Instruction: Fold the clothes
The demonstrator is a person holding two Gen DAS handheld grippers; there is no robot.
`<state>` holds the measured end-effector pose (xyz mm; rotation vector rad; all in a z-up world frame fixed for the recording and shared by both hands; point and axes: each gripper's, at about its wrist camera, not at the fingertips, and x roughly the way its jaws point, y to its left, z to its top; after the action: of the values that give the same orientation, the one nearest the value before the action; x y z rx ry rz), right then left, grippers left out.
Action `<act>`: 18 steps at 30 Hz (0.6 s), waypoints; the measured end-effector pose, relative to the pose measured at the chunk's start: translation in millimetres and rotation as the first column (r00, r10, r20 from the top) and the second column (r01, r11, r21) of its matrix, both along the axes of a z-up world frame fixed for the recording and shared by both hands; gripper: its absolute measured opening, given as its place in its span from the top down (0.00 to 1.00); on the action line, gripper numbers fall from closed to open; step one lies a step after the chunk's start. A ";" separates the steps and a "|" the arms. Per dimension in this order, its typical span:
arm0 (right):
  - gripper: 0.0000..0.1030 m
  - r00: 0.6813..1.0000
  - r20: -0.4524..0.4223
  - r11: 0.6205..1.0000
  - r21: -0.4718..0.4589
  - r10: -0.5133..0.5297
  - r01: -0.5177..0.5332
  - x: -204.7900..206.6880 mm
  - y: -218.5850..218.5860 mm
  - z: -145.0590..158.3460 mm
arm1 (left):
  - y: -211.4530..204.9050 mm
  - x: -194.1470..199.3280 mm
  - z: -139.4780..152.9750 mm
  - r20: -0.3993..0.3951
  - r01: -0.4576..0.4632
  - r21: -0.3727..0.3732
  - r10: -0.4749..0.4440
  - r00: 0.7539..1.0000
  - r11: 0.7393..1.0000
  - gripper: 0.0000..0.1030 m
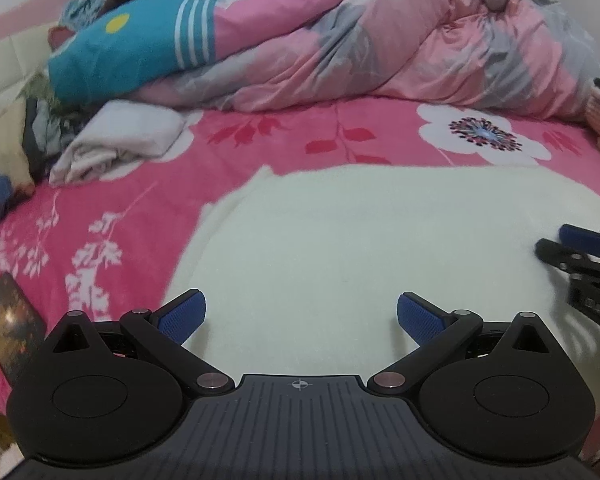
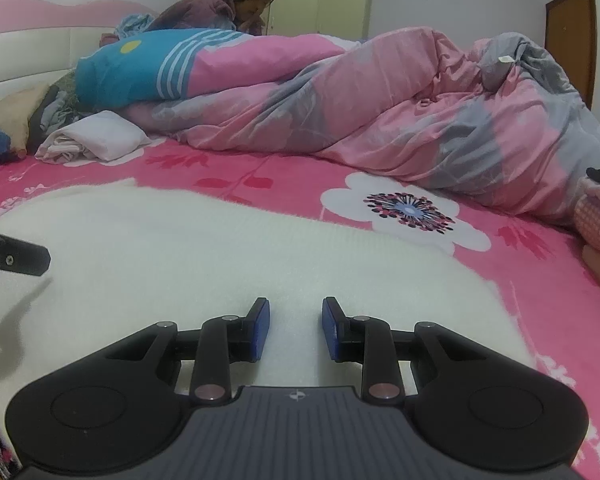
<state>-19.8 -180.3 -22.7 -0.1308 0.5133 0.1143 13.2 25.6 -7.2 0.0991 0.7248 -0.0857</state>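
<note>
A cream knitted garment (image 2: 204, 256) lies spread flat on the pink floral bedsheet (image 2: 540, 300), directly under both grippers. It looks soft, thick and limp, likely to sag and stretch, so pinching a near edge or corner seems best. The left gripper (image 1: 301, 316) has its jaws spread wide; the right gripper (image 2: 296, 330) has jaws partly closed, pinching nothing visible.
</note>
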 end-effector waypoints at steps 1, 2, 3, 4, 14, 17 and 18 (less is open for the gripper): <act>0.71 1.000 0.007 1.000 0.009 0.013 -0.013 -3.8 1.7 3.7 | 2.9 0.9 -0.6 -0.005 -0.006 -0.005 0.006 1.000 1.000 0.00; 0.71 0.999 0.024 0.999 0.022 0.045 -0.045 -10.6 4.6 7.9 | 6.2 1.9 -1.5 -0.010 -0.016 -0.007 0.016 1.000 1.000 0.00; 0.70 0.995 0.040 0.996 0.018 0.088 -0.089 -18.7 10.3 10.8 | 9.6 2.9 -2.4 -0.016 -0.026 -0.011 0.026 1.000 1.000 0.00; 0.70 0.990 0.056 0.991 0.012 0.132 -0.133 -26.9 16.4 13.4 | 13.8 4.5 -3.4 -0.025 -0.037 -0.019 0.036 0.999 0.999 0.00; 0.64 0.795 0.045 0.784 -0.209 0.605 -0.585 -89.4 125.5 -12.7 | 54.2 10.0 -8.1 -0.064 -0.131 -0.072 0.126 0.990 0.989 0.00; 0.59 0.751 0.052 0.730 -0.290 0.658 -0.619 -94.3 154.6 -18.7 | 65.0 9.6 -8.2 -0.061 -0.142 -0.073 0.137 0.989 0.987 0.00; 0.58 0.735 0.054 0.710 -0.317 0.676 -0.629 -95.8 163.2 -20.5 | 68.8 9.6 -8.2 -0.060 -0.146 -0.075 0.142 0.988 0.987 0.00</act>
<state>-115.6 -17.2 -43.2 -0.6025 0.2885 0.7347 22.8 94.4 -15.5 -0.0311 0.7800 0.0210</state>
